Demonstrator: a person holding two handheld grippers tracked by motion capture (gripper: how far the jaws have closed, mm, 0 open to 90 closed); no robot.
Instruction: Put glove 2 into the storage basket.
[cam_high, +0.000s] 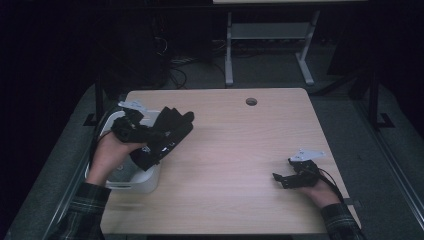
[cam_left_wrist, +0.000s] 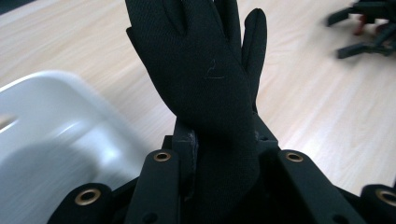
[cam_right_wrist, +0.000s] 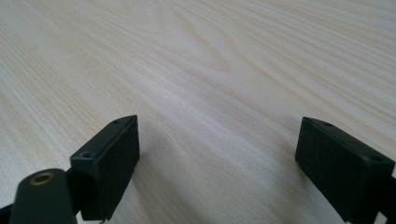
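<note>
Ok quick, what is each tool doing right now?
Left tool: closed on the black glove, held above the white bin.
Right tool: open, holding nothing, low over the wooden table.

I see a light wooden table (cam_high: 235, 150) with a round cable hole (cam_high: 251, 101); a white plastic bin (cam_high: 145, 181) sits at its left edge.

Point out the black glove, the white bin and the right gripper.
black glove (cam_left_wrist: 205, 79), left gripper view, on its palm.
white bin (cam_high: 145, 181), high view, on its near outer wall.
right gripper (cam_right_wrist: 217, 163), right gripper view, midway between its open jaws.
</note>
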